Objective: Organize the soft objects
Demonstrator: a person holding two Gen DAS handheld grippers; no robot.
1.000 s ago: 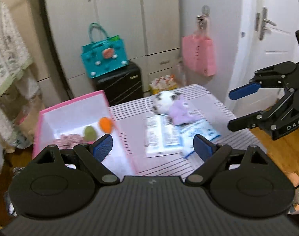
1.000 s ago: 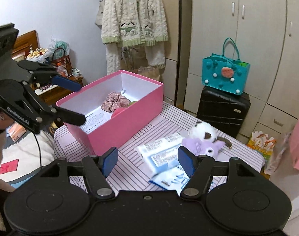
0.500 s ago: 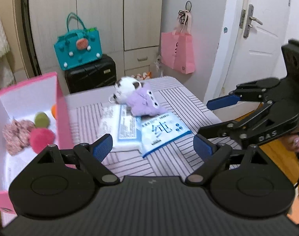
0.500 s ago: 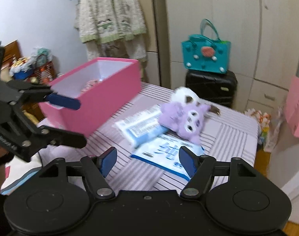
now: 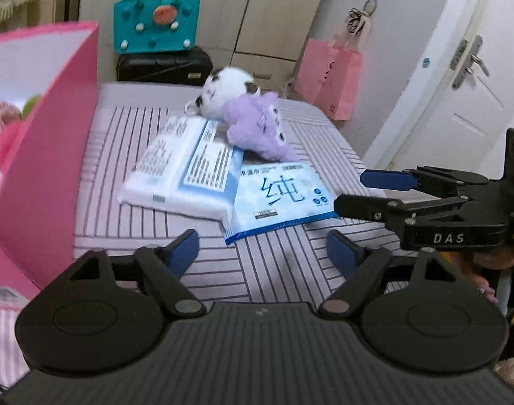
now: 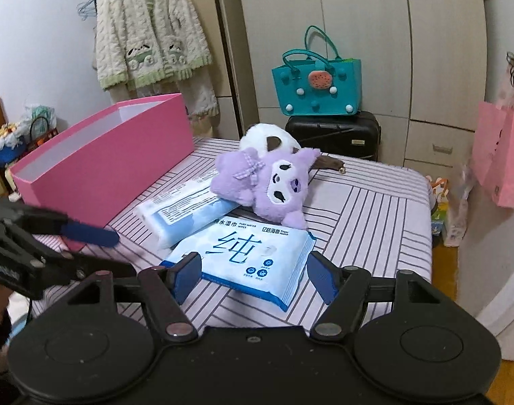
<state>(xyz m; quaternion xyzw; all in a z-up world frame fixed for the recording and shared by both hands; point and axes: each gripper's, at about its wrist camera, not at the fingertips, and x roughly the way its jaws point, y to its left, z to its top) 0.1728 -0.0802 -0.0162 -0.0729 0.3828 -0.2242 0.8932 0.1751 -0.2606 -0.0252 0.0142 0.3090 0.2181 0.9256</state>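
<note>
A purple plush lies on the striped table, leaning on a white plush behind it. Two wet-wipe packs lie in front: a blue one and a white-blue one. A pink box at the left holds small soft items. My right gripper is open, empty, just before the blue pack. My left gripper is open, empty, near the table's front edge.
A teal bag sits on a black suitcase behind the table. A pink paper bag hangs by the white door. A cream cardigan hangs at the back left.
Both grippers have dropped lower and closer to the table and the wipe packs. The left view has swung right, away from the box's inside. Both stay open.
</note>
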